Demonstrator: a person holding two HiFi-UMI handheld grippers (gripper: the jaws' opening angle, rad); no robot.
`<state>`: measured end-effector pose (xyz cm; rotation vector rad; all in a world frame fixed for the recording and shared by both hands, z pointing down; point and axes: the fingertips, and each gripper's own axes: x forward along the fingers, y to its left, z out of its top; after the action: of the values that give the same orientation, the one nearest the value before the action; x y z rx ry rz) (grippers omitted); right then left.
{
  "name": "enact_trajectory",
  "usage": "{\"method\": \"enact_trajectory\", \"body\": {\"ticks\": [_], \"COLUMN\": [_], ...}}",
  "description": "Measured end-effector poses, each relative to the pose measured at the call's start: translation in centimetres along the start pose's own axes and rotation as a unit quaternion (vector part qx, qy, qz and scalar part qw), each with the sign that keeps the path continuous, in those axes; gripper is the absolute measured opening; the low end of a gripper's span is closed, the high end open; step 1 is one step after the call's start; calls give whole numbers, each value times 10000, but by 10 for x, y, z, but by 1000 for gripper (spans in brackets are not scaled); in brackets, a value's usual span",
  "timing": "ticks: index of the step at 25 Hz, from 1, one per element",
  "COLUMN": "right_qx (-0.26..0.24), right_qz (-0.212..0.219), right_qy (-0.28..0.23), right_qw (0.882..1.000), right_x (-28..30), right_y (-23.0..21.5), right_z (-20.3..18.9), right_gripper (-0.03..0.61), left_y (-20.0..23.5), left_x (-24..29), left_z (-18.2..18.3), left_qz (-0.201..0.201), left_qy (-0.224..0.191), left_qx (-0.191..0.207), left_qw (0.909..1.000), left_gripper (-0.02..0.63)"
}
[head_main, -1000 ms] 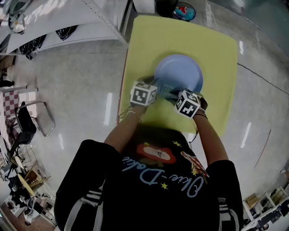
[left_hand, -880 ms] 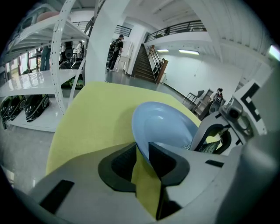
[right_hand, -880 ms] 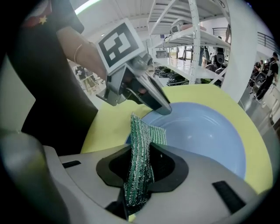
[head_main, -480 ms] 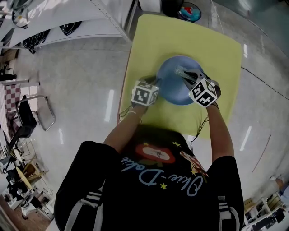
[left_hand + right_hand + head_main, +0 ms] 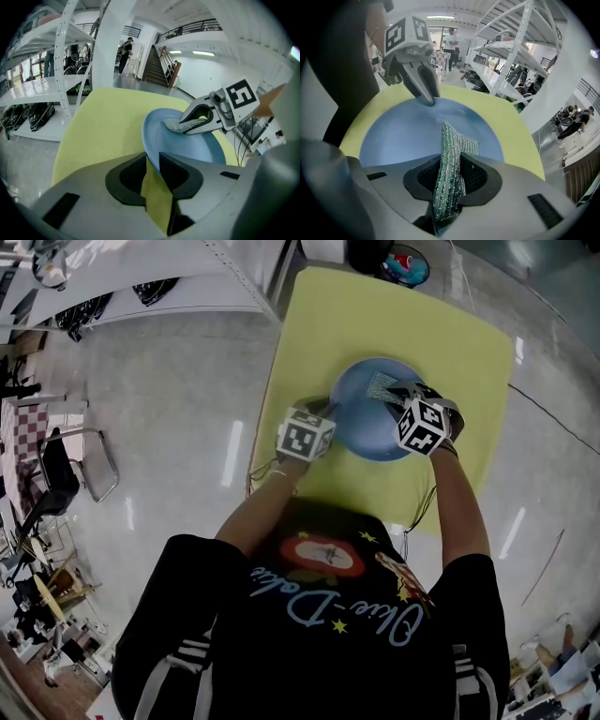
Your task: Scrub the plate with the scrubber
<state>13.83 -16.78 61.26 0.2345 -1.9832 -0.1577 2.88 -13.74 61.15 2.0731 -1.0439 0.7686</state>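
They are in the middle of scrubbing. The left claw (image 5: 151,158) is pinched on the rim of the blue plate (image 5: 187,145) so it cannot slide. The right claw (image 5: 450,166) is squeezed tight on the sparkly green scrubber (image 5: 449,140), which points at the middle of the plate. Next, I think the scrubber should press down and rub around. The plate lies flat on the yellow desk (image 5: 375,315) and looks smooth and clean.

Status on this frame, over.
Left gripper jaws clamped on plate rim. Right gripper jaws shut on scrubber, over plate. Nothing obstructing.
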Motion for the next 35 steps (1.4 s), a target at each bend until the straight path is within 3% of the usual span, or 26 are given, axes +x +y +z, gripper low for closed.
{"method": "enact_trajectory", "body": {"ticks": [5,20,35], "right_qx": [20,1076,1652], "right_qz": [122,287,500], "right_qy": [200,420,477], "right_qw": [9997,9929,9838], "right_x": [-2,-12,-17], "right_y": [7,39,89], "right_z": [-5,-14,-4], "right_gripper": [74,75,75], "left_y": [0,4,0], "left_x": [-3,-3,-3], "left_z": [-1,-1,-2], "left_qz": [5,15,-64], "left_qy": [10,-27,-98], "left_qx": [26,40,51], "left_qw": [10000,10000,9999], "left_gripper": [81,81,81]}}
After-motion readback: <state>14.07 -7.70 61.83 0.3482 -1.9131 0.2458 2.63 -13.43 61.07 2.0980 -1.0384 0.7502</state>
